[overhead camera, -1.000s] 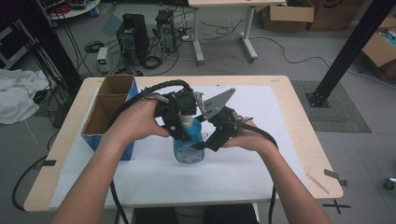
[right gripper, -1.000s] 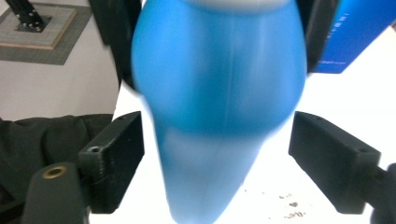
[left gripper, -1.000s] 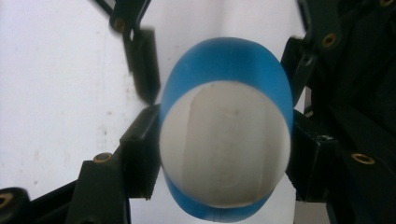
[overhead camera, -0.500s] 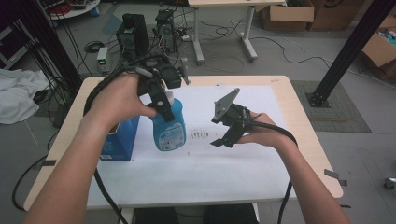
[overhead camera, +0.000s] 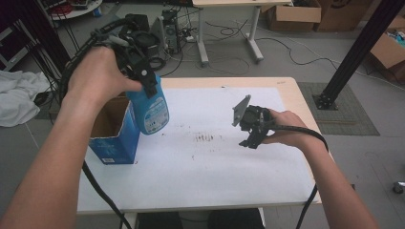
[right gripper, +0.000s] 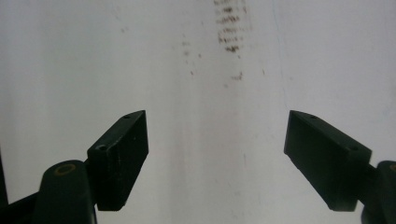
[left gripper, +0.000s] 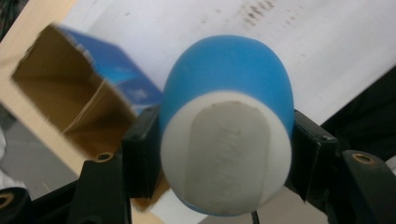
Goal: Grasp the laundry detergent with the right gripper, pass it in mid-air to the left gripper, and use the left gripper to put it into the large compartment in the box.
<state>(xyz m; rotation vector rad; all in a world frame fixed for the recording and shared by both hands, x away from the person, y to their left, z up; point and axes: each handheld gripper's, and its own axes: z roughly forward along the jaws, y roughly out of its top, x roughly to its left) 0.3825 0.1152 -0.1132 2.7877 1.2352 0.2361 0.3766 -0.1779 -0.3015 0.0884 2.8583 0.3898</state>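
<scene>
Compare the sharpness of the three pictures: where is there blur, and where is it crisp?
Left gripper view: the box is smeared by motion, the bottle in the tool fairly sharp. Right gripper view: stains soft, jaws crisp. High view: evenly lit, mildly soft throughout.

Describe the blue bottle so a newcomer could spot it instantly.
Start at the white sheet covering the table, then go to the open blue box at its left edge. The blue bottle hangs above it, clamped in the left gripper, rounded and glossy, unlike the square box.

left tongs (overhead camera: 143, 76) — grip blue bottle (overhead camera: 152, 109) above box (overhead camera: 114, 131) | right tongs (overhead camera: 251, 129) — over white sheet (overhead camera: 210, 162)
</scene>
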